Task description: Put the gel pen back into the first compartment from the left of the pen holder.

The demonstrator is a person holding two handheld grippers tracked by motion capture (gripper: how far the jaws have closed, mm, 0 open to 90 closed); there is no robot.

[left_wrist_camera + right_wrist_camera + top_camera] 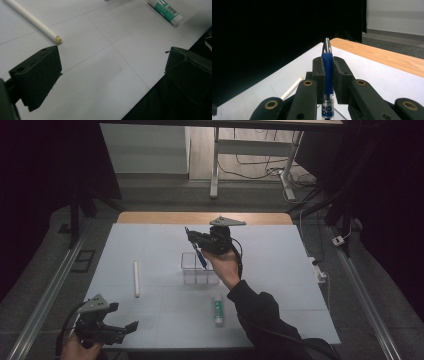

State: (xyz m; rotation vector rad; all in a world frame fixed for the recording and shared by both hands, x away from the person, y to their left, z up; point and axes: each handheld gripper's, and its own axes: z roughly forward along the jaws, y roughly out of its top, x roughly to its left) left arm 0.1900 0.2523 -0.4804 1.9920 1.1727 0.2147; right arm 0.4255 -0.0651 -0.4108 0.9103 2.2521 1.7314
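A blue pen (327,72) is clamped between the two jaws of the right gripper (197,242), its metal tip protruding beyond them. In the high view the pen (198,251) is seen slanting down over the back rim of a clear plastic container (192,270), which stands near the middle of the white table cover (280,285); whether the pen touches the container cannot be told. The right gripper is held above the container by a hand (223,265) in a dark sleeve. A green and white tube (218,309) is laid in front of the container, and a white stick (136,278) lies to its left. At the near left corner, the left gripper (127,317) is held with its jaws spread wide and nothing between them.
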